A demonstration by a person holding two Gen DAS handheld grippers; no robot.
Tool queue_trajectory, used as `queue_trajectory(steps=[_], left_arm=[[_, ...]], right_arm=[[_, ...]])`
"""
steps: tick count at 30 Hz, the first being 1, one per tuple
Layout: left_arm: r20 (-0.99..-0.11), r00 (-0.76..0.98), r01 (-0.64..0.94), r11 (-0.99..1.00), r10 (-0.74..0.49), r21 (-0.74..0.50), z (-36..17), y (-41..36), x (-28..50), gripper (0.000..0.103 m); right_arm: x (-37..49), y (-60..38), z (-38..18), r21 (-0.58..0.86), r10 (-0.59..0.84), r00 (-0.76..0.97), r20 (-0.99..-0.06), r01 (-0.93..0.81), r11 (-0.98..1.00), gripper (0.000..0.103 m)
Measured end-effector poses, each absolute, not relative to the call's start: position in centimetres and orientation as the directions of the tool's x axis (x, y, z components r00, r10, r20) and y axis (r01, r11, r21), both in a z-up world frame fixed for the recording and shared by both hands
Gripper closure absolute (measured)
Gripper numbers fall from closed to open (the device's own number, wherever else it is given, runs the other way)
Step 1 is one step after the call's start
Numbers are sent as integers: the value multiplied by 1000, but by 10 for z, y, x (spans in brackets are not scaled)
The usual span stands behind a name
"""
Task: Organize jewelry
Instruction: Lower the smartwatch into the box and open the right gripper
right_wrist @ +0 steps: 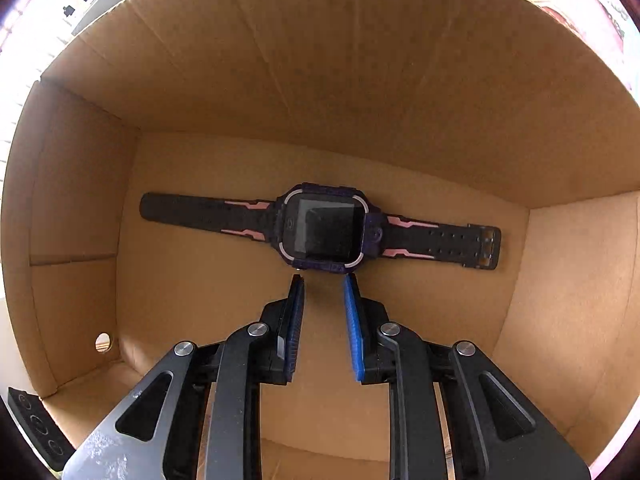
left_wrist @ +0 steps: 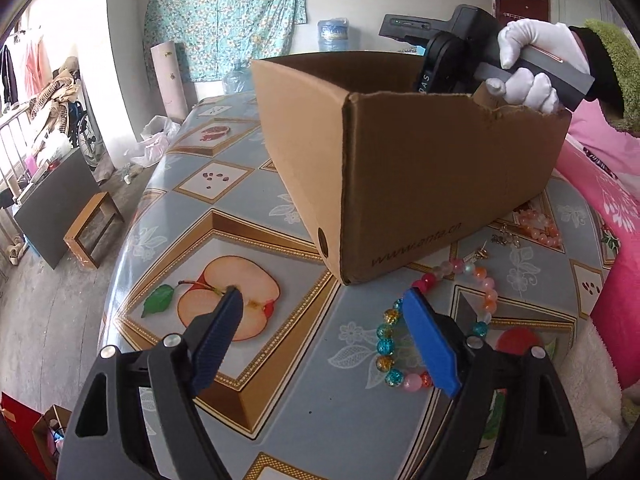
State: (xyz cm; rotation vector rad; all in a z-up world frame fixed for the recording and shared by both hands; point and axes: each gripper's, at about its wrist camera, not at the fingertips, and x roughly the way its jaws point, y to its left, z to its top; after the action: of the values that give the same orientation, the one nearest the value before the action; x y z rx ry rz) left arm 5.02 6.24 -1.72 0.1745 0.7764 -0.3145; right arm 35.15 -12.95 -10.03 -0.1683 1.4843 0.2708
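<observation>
A multicoloured bead bracelet (left_wrist: pixel 384 344) lies on the patterned tablecloth. My left gripper (left_wrist: pixel 323 293) hovers just above it, open wide, its right finger (left_wrist: pixel 428 344) over the bracelet's loop and nothing between the pads. A pink bead bracelet (left_wrist: pixel 536 224) and small gold pieces (left_wrist: pixel 478 256) lie beside the cardboard box (left_wrist: pixel 420 184). A white-gloved hand (left_wrist: pixel 524 60) points the right gripper down into the box. Inside, a black and pink smartwatch (right_wrist: pixel 324 228) lies flat on the box floor (right_wrist: pixel 200 280). My right gripper (right_wrist: pixel 324 280) hangs over the floor just short of the watch, with a narrow empty gap between its pads.
The tablecloth (left_wrist: pixel 224 172) shows fruit pictures and drops off at the left edge. A small wooden stool (left_wrist: pixel 92 228) and a dark board stand on the floor to the left. A pink garment (left_wrist: pixel 608 208) borders the table on the right.
</observation>
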Motion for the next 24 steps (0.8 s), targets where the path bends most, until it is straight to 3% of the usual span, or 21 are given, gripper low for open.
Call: queue_trajectory(steps=[12,18,24], left_arm=[[-716,659,360,933,-232,29,-15,78,57,22],[-738,624,333,942,-255,-44,-15,94,62,22],[-756,601,328,943,-258,-61,-19,99,62,22]], right_arm=[[369,-168,-100,274,276,52,-960,-55,960,82],[366,-172,-84,267,272,74,-960,-61,962,78],[354,-168,-30,226,237,167,-957,-83,971,77]])
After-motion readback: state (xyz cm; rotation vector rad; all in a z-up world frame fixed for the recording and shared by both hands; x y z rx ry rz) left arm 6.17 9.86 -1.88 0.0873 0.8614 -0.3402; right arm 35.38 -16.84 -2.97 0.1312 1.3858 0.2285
